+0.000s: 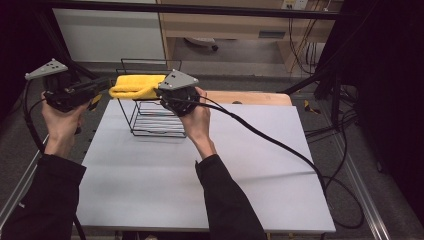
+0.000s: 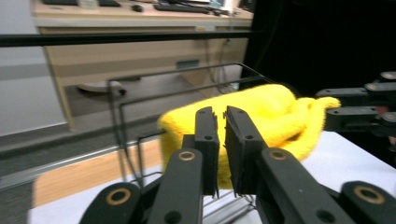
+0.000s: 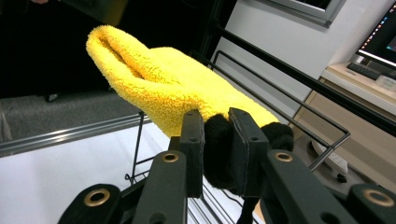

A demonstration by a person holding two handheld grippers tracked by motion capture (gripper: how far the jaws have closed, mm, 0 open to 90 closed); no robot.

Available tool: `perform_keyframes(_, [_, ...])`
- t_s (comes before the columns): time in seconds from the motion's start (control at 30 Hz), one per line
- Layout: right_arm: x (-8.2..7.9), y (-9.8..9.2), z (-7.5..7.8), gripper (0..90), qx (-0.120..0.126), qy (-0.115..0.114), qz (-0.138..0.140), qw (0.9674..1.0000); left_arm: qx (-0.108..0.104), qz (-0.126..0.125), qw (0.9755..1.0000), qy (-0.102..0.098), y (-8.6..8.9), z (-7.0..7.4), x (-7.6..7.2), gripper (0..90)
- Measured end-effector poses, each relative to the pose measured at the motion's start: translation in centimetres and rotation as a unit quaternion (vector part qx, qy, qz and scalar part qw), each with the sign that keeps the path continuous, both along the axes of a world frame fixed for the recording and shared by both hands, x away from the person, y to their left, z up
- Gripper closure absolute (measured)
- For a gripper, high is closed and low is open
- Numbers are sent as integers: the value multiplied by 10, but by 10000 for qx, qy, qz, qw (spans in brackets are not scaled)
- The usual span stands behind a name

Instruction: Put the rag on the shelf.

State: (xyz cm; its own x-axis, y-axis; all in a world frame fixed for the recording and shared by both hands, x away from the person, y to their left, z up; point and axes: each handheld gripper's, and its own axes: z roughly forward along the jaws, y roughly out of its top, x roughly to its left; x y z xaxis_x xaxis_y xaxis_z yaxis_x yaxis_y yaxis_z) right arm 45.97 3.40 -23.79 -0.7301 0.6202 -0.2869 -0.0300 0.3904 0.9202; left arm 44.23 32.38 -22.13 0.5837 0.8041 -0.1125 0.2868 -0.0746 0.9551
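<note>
A folded yellow towel (image 1: 135, 86) hangs level over the top of a black wire basket (image 1: 150, 120) at the back of the white table (image 1: 200, 170). My right gripper (image 1: 159, 92) is shut on the towel's right end. In the right gripper view its jaws pinch a dark fuzzy fold under the yellow towel (image 3: 163, 84), above the basket's rim (image 3: 289, 98). My left gripper (image 1: 106, 87) sits at the towel's left end, jaws almost together with nothing between them. In the left gripper view the towel (image 2: 275, 112) lies just beyond its tips, and the right gripper (image 2: 329, 105) holds the far end.
A wooden board (image 1: 250, 96) lies along the table's back edge, right of the basket. The right gripper's cable (image 1: 280, 145) trails across the table's right half. A desk and shelves stand behind the table, with black frame bars overhead and at both sides.
</note>
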Motion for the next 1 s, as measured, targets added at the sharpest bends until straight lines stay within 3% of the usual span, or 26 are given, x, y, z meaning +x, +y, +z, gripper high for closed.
perform_keyframes(0.17, [0, 0, -3, 748, -87, 51, 27, 9999, 155, -108, 9997, 178, -7, -16, 2, 873])
perform_keyframes(0.33, [3, -3, -9, 713, -79, 325, 72, 9994, 255, -139, 9992, 290, -10, -25, 5, 889])
perform_keyframes(0.43, [3, -4, -10, 700, -99, 358, 88, 9993, 305, -138, 9990, 302, -12, -28, 6, 892])
perform_keyframes(0.63, [0, -7, -7, 594, -152, 526, 156, 9984, 327, -120, 9987, 362, -13, -37, 8, 894])
perform_keyframes(0.77, [-2, -10, -1, 531, 92, 666, 298, 9973, 427, -107, 9983, 391, -16, -41, 9, 894])
perform_keyframes(0.87, [0, -11, 3, 532, 330, 797, 342, 9957, 560, -101, 9976, 406, -19, -45, 10, 893])
perform_keyframes(1.0, [8, -8, -5, 660, 185, 1014, 125, 9946, 589, -104, 9972, 445, -21, -52, 13, 894])
